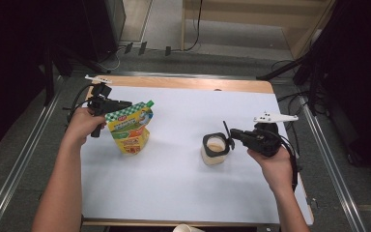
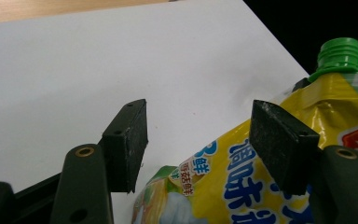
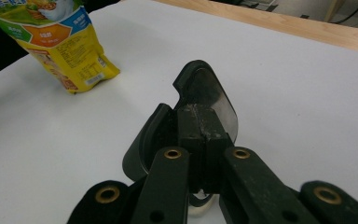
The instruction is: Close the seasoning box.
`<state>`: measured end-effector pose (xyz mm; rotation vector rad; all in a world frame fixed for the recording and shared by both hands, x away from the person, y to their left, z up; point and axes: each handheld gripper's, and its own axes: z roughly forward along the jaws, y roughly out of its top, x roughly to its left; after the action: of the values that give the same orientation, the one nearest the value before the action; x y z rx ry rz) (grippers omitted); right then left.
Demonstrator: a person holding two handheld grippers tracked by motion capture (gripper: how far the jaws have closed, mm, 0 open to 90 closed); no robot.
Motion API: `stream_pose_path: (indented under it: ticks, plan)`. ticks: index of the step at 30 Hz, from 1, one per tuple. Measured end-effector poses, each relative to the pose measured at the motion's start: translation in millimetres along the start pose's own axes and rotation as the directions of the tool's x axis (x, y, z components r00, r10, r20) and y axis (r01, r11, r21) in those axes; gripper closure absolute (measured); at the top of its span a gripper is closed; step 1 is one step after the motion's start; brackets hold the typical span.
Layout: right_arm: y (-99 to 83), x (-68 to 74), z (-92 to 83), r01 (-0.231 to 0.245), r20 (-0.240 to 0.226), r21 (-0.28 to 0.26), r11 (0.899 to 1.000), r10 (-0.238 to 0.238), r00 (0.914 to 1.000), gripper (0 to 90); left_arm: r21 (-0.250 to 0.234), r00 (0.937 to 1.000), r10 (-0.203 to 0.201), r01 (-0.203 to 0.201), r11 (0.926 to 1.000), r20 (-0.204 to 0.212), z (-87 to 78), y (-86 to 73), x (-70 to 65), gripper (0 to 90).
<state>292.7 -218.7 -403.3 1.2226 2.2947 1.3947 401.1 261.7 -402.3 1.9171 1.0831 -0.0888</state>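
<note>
Here, glossy yellow pouch, ribbed green cap, cream jar.

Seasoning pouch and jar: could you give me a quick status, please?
Left tongs open beside the yellow pouch. Right tongs shut on the jar's black flip lid; jar upright on the white table. Nothing in the way.

Reckoned from the jar, which you have standing on the sheet right of its middle:
- Pouch: well apart to the left, upright on the sheet.
- Your left gripper: at the pouch's far-left side.
- Your right gripper: just right of the jar, at its flipped-up lid.
- Table: under the sheet, bare edge behind.
</note>
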Motion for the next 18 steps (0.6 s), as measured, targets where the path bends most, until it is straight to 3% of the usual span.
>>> stream_pose_path:
  ticks: [18]
  plan:
    - [-2.9, 12.2, 14.7, 0.020, -0.044, 0.007, 1.000, -0.020, 0.9988, 90.0, 0.008, 1.0000, -0.004, 0.004, 1.0000, -0.004, 1.3, -0.5, 2.4, 38.0]
